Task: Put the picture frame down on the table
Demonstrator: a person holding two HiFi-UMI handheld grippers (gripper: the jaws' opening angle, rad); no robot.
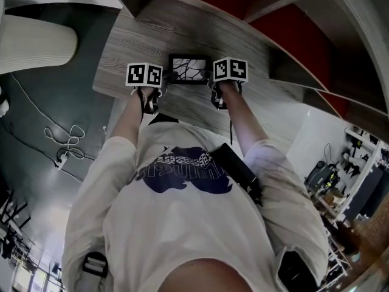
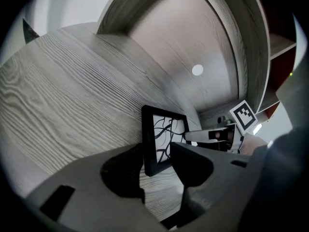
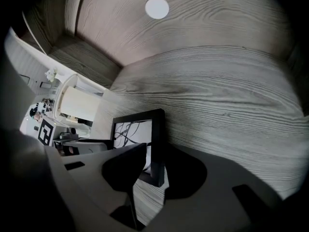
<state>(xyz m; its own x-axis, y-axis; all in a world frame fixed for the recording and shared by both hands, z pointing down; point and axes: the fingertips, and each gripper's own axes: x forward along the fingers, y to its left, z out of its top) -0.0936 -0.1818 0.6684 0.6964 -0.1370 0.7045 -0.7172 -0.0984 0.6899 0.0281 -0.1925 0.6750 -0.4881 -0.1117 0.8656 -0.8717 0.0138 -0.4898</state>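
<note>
A black picture frame (image 1: 189,69) with a white print of black lines stands upright over the grey wood-grain table (image 1: 182,26), held between my two grippers. My left gripper (image 1: 166,84) is shut on the frame's left edge (image 2: 149,149), one jaw behind it and one in front. On the opposite edge (image 3: 157,149) my right gripper (image 1: 213,84) is shut the same way. The frame's lower edge is close to the tabletop; I cannot tell whether it touches. Each gripper shows in the other's view, the right gripper (image 2: 212,135) and the left gripper (image 3: 82,146).
Wood-grain side panels and a back panel with a white round dot (image 2: 197,70) enclose the table. A red panel (image 1: 285,29) lies behind at the right. A white rounded object (image 1: 36,41) and loose cables (image 1: 67,142) are on the dark floor at the left.
</note>
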